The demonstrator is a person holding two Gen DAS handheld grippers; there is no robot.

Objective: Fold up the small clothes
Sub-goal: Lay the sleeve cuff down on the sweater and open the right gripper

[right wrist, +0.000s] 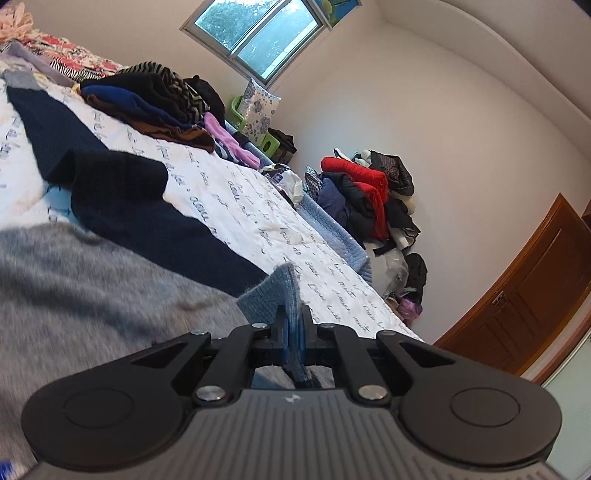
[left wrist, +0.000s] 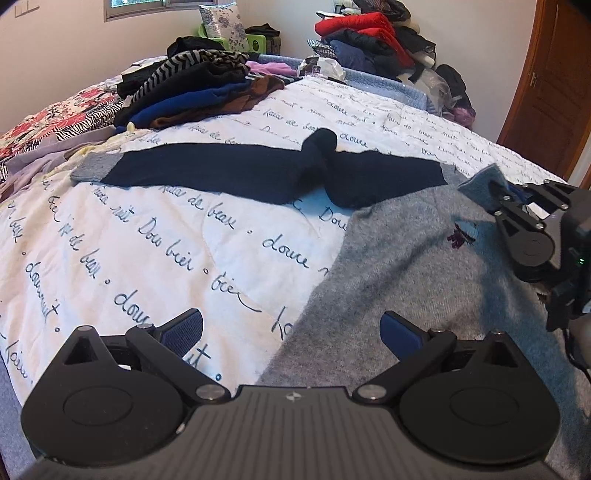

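Bed: you work on a white quilt (left wrist: 155,236) with dark script.
Near you: grey sweater (left wrist: 406,280) with navy sleeves — spread flat.
Far side: pile of dark folded clothes (left wrist: 199,92).
Far left: floral cover (left wrist: 55,118) — partly showing.

A bed (left wrist: 110,240) fills most of the room, spread with a white quilt (left wrist: 236,229) printed in dark cursive script. At its far side lies a red floral blanket (left wrist: 55,114) and a blue knit blanket (right wrist: 332,229). The walls (right wrist: 424,92) are plain white. A sliding window (right wrist: 258,33) lets in daylight. A brown wooden door (right wrist: 524,295) stands in the right corner. Coats are piled (right wrist: 369,195) against the wall, and a floral pillow (left wrist: 223,24) leans below the window
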